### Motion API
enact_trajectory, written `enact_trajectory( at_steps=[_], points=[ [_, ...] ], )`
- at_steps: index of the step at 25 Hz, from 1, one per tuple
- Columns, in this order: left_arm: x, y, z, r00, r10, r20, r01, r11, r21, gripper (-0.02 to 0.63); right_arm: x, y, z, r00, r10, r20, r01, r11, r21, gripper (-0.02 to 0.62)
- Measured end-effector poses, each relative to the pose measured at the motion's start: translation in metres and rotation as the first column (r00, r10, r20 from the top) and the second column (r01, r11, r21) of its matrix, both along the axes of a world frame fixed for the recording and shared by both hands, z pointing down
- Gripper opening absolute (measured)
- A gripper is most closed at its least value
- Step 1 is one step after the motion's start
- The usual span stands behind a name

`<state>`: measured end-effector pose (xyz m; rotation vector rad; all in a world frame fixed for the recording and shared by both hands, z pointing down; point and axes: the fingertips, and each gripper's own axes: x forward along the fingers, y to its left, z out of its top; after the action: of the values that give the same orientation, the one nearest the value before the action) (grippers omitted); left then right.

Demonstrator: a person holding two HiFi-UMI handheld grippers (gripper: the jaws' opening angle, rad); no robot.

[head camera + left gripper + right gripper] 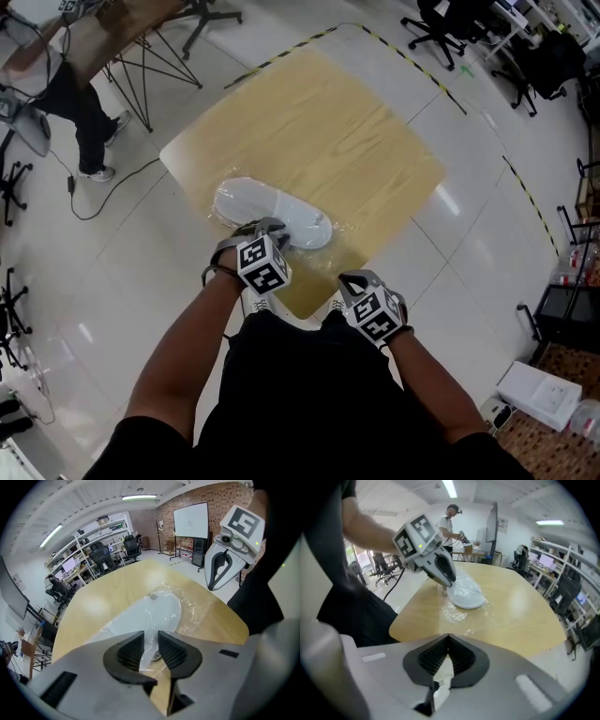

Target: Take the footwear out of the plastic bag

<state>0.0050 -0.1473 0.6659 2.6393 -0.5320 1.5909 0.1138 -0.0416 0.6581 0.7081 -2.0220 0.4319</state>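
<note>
A white shoe (267, 208) lies in a clear plastic bag (323, 264) near the front left of the wooden table (356, 131). My left gripper (270, 228) is at the shoe's near end. In the left gripper view its jaws (151, 637) are shut on the shoe's white edge (150, 613), with crinkled film (201, 609) around it. My right gripper (345, 279) hovers at the table's front corner. Its jaws (449, 641) are shut, and the bag's loose film (453, 615) runs right up to them. From the right, the shoe (465, 595) shows under the left gripper (448, 583).
A person (80, 103) stands beyond the table's far left beside a trestle desk. Office chairs (436, 28) stand at the far right behind yellow-black floor tape (412, 66). A white box (544, 394) lies on the floor at lower right.
</note>
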Motion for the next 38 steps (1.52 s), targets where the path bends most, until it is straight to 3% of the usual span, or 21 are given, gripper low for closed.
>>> enact_trajectory(
  at_steps=[3, 8, 14, 19, 22, 24, 27, 29, 30, 33, 34, 35, 38],
  points=[
    [0.001, 0.000, 0.000, 1.000, -0.013, 0.000, 0.013, 1.000, 0.001, 0.098, -0.003, -0.018, 0.000, 0.997, 0.061, 0.049, -0.061, 0.998, -0.002, 0.003],
    [0.004, -0.002, 0.000, 1.000, -0.022, 0.005, 0.022, 1.000, -0.002, 0.098, -0.023, -0.014, 0.015, 0.999, -0.019, 0.033, 0.020, 0.999, -0.041, 0.075],
    [0.009, 0.003, -0.001, 0.999, -0.031, -0.026, 0.030, 0.999, -0.014, 0.098, -0.009, -0.005, 0.015, 1.000, -0.014, 0.025, 0.015, 0.999, -0.041, 0.005],
    [0.008, 0.003, -0.002, 0.999, -0.039, -0.037, 0.038, 0.999, -0.012, 0.097, 0.008, 0.005, 0.013, 1.000, -0.026, 0.003, 0.026, 0.989, -0.148, 0.002],
    [0.007, 0.003, -0.003, 0.999, -0.041, -0.033, 0.041, 0.999, -0.011, 0.097, 0.028, -0.001, 0.009, 0.999, 0.053, -0.007, -0.054, 0.982, -0.180, 0.002],
    [0.005, 0.003, -0.005, 0.999, -0.041, -0.029, 0.041, 0.999, 0.001, 0.097, 0.032, -0.023, 0.000, 0.989, 0.142, 0.046, -0.133, 0.980, -0.148, 0.002],
    [0.005, 0.002, -0.011, 0.998, -0.046, -0.042, 0.046, 0.999, 0.013, 0.089, 0.022, -0.055, -0.009, 0.978, 0.170, 0.121, -0.160, 0.983, -0.091, 0.037],
    [0.005, 0.001, -0.017, 0.997, -0.048, -0.053, 0.049, 0.998, 0.026, 0.073, 0.011, -0.067, -0.009, 0.958, 0.204, 0.200, -0.184, 0.976, -0.117, 0.066],
    [0.004, 0.001, -0.019, 0.997, -0.051, -0.058, 0.053, 0.998, 0.032, 0.066, 0.006, -0.073, -0.008, 0.931, 0.257, 0.260, -0.220, 0.962, -0.164, 0.075],
    [0.000, -0.001, -0.022, 0.996, -0.065, -0.065, 0.067, 0.997, 0.039, 0.050, -0.001, -0.085, -0.006, 0.799, 0.452, 0.395, -0.332, 0.881, -0.336, 0.091],
    [-0.002, -0.002, -0.023, 0.995, -0.067, -0.068, 0.070, 0.997, 0.041, 0.046, -0.003, -0.087, -0.005, 0.773, 0.483, 0.410, -0.345, 0.864, -0.367, 0.100],
    [-0.002, -0.001, -0.024, 0.995, -0.070, -0.073, 0.073, 0.996, 0.044, 0.041, -0.005, -0.087, -0.003, 0.765, 0.495, 0.412, -0.347, 0.856, -0.384, 0.100],
    [-0.003, 0.000, -0.029, 0.993, -0.074, -0.094, 0.079, 0.996, 0.050, 0.034, -0.015, -0.082, 0.005, 0.789, 0.478, 0.387, -0.317, 0.855, -0.410, 0.129]
  ],
)
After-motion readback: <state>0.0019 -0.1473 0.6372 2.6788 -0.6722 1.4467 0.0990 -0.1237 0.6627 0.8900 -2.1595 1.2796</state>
